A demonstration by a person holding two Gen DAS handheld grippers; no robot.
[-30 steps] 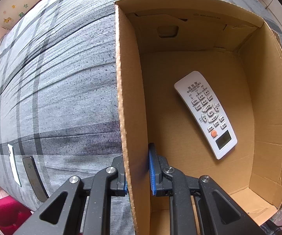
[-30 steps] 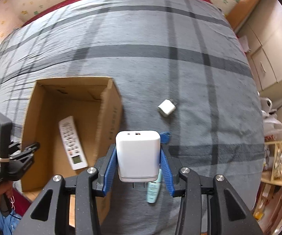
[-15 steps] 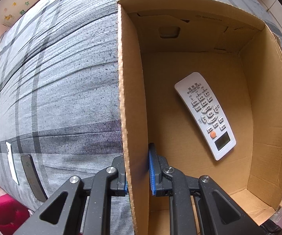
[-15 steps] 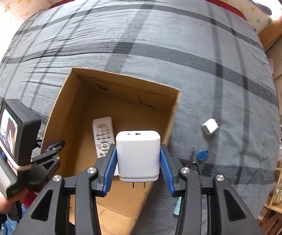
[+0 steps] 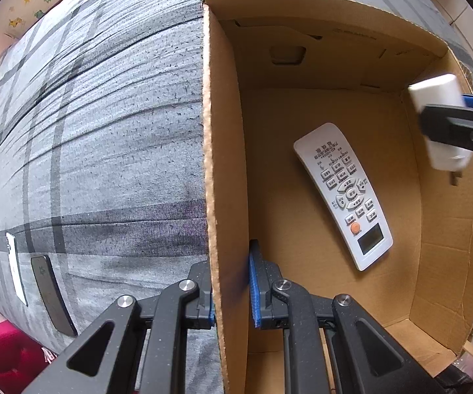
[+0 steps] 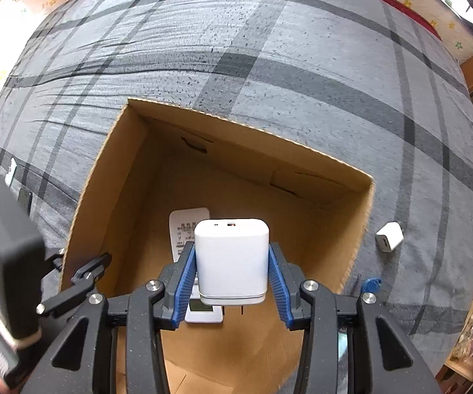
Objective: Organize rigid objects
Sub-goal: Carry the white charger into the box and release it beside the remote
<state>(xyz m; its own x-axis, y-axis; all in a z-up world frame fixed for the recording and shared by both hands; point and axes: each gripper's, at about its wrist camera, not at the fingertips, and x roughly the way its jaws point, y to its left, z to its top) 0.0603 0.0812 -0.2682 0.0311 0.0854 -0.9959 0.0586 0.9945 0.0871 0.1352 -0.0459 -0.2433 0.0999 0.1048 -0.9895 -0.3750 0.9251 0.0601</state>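
Grey plaid bedding (image 6: 302,65) fills both of your views, and the open cardboard box (image 6: 364,216) sits on it. Against a second ago, the box has slid from the left side of your right wrist view to its centre and grown larger there: your right gripper (image 6: 233,272) has carried the large white charger (image 6: 231,259) from above the bedding to above the box's inside. In your left wrist view the charger (image 5: 440,121) and its gripper now enter at 2 o'clock, where earlier there was only cardboard. Your left gripper (image 5: 233,282) has not shifted; its blue pads are pinched on the box's left wall (image 5: 223,164), one pad outside and one inside.

Inside the box, the white remote (image 5: 343,193) lies flat on the floor, screen end toward you, and in the right wrist view the charger hides most of it. At 3 o'clock of the box, on the bedding, lies a small white adapter (image 6: 389,236), and a blue tag (image 6: 371,284) sits at 4 o'clock just past the box's corner. Two phones, one white (image 5: 16,269) and one dark (image 5: 51,295), lie side by side at 8 o'clock in the left wrist view.

Your right gripper's blue pads are clamped on the charger's two flat sides, ports facing away from you, prongs toward the camera. The charger hangs clear of the box walls.
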